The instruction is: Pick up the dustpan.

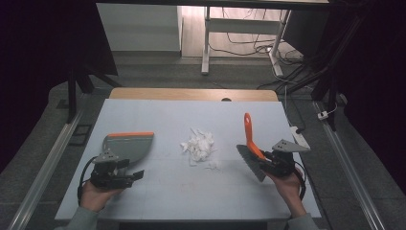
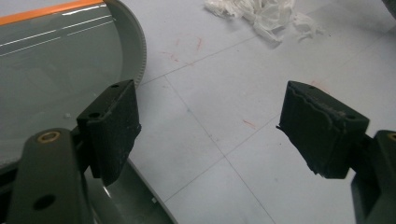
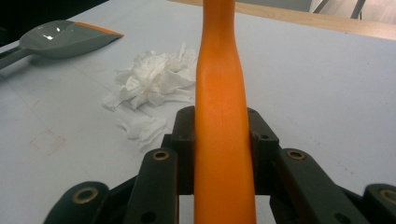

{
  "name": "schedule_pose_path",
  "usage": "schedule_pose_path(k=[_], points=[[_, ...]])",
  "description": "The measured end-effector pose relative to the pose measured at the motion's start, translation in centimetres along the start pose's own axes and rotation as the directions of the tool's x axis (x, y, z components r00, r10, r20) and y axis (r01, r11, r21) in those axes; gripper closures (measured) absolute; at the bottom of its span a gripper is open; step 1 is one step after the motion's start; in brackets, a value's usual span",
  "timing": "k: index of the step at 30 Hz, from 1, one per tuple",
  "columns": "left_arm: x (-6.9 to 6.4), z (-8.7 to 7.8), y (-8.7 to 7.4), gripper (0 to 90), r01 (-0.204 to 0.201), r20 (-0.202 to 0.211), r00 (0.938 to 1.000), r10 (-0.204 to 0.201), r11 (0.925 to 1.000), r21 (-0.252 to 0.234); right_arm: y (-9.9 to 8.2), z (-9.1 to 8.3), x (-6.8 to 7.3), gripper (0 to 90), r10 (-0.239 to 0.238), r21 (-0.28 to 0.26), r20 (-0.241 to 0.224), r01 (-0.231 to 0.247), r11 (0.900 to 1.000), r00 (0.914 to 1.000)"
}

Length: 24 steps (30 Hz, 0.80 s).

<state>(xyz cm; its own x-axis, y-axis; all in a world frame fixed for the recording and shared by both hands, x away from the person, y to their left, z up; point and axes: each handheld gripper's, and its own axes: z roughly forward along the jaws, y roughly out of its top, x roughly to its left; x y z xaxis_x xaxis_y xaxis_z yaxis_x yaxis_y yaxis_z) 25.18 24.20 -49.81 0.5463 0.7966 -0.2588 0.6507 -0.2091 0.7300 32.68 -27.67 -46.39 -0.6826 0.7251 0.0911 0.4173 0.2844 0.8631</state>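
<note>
In the high view, my hands come in at the near table edge. My left gripper (image 1: 128, 175) sits just beside the grey dustpan (image 1: 129, 146) with its orange lip; my right gripper (image 1: 266, 160) clamps the brush (image 1: 250, 146), orange handle pointing away from me. Torn white paper scraps (image 1: 199, 146) lie between them on the table (image 1: 167, 191).

In the left gripper view, my jaws stand wide apart with nothing between them, the dustpan (image 2: 51, 70) at the left jaw.

In the right gripper view, my jaws squeeze the brush handle (image 3: 222, 116), scraps (image 3: 154, 84) beyond.

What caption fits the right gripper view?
Right tool shut on the orange brush handle, paper scraps and dustpan beyond.
</note>
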Motion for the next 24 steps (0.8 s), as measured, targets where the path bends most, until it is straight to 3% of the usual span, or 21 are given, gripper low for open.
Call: schedule_pose_path(k=[24], points=[[-0.56,0.32,0.24,21.1,-0.015,0.014,0.9998,0.015,0.9998,0.016,0.18,-0.25,0.45,69.4,-0.032,-0.030,0.027,0.033,0.9990,0.9991]])
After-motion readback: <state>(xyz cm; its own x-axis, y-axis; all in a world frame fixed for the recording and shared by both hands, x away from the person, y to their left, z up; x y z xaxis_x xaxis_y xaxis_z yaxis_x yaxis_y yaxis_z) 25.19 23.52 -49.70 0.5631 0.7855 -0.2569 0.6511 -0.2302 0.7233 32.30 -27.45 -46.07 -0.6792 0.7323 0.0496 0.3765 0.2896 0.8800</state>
